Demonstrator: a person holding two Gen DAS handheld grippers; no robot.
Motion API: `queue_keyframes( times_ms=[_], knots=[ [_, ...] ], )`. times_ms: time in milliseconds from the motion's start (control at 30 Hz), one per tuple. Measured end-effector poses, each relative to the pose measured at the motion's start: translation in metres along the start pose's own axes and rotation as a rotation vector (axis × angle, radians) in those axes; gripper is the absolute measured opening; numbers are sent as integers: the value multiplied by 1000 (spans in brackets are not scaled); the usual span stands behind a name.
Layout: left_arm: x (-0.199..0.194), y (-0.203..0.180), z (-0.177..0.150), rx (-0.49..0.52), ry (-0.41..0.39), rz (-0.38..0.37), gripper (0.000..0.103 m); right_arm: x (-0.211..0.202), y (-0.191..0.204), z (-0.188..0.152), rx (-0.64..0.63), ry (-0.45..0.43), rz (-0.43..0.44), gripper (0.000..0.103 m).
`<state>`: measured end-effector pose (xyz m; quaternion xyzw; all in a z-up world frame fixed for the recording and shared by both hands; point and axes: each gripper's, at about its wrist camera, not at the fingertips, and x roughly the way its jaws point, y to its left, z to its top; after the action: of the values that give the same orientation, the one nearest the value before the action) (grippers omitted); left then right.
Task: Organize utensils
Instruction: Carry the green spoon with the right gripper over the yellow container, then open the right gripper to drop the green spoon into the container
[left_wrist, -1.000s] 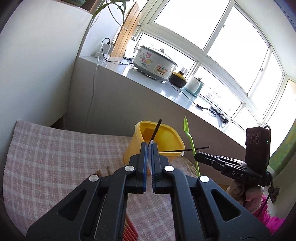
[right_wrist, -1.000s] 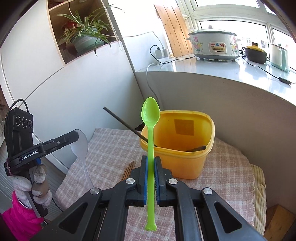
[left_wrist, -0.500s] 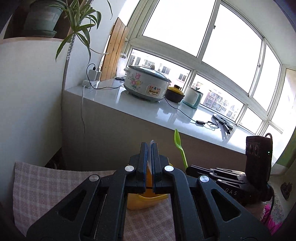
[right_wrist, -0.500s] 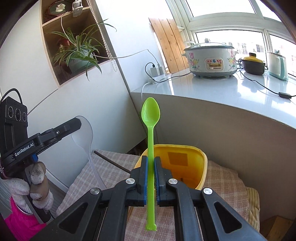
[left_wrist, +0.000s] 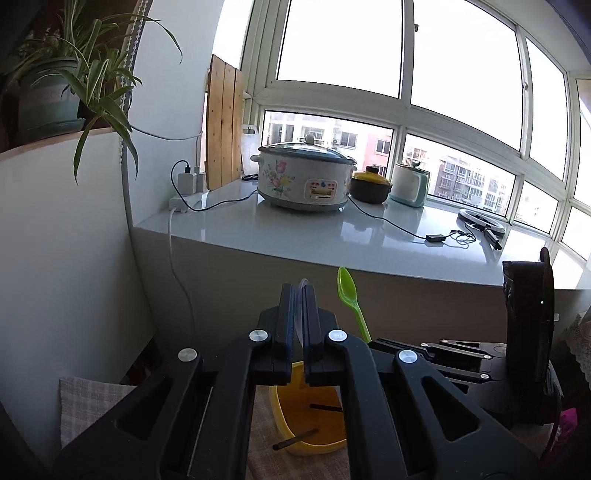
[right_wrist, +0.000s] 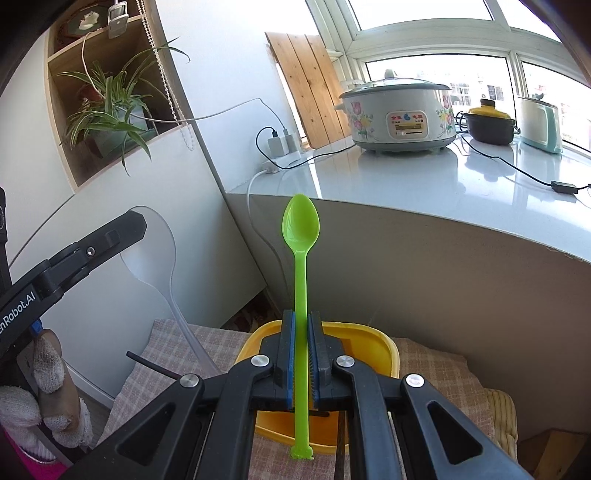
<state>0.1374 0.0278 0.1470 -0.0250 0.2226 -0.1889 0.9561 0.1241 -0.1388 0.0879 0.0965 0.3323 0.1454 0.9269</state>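
Home kitchen: rice cooker (left_wrist: 304, 179) and kettle (left_wrist: 409, 183) on windowsill counter (left_wrist: 369, 232).

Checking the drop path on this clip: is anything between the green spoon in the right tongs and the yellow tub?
Nothing visible blocks it. The right tongs hold the green spoon upright directly over the open yellow tub, which holds only dark chopsticks. The left tongs, gripping a clear spoon, sit off to the side.

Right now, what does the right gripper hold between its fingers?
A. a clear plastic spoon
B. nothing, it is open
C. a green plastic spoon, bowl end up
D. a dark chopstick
C. In the right wrist view the right gripper is shut on the green spoon, with the bowl pointing up and the handle end hanging below the fingers, above the yellow container.
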Motion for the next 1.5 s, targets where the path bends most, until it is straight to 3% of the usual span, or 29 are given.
queue_keyframes(
  times_ms=[633, 900, 967, 1033, 1133, 1167, 1233, 1300, 1500],
  knots=[
    [23, -1, -8, 29, 29, 43, 1, 10, 21, -1, -134, -71, -161, 4],
    [20, 5, -7, 5, 31, 41, 1, 11, 31, -3, -150, -77, -167, 4],
    [18, 6, -6, -1, 27, 41, 7, 11, 32, -3, -159, -79, -176, 4],
    [15, 7, -6, -6, 22, 39, 19, 12, 34, -4, -168, -83, -180, 4],
    [11, 8, -5, -10, 19, 32, 19, 11, 34, -4, -171, -83, -183, 5],
    [10, 8, -5, -10, 17, 33, 19, 11, 33, -4, -170, -81, -187, 6],
    [7, 9, -5, -14, 16, 32, 19, 10, 32, -4, -163, -79, -181, 18],
    [3, 10, -5, -22, 13, 31, 19, 7, 29, -4, -148, -79, -163, 25],
    [-13, 14, -4, -37, -3, 17, 19, -4, 20, -11, -105, -70, -132, 25]
  ],
)
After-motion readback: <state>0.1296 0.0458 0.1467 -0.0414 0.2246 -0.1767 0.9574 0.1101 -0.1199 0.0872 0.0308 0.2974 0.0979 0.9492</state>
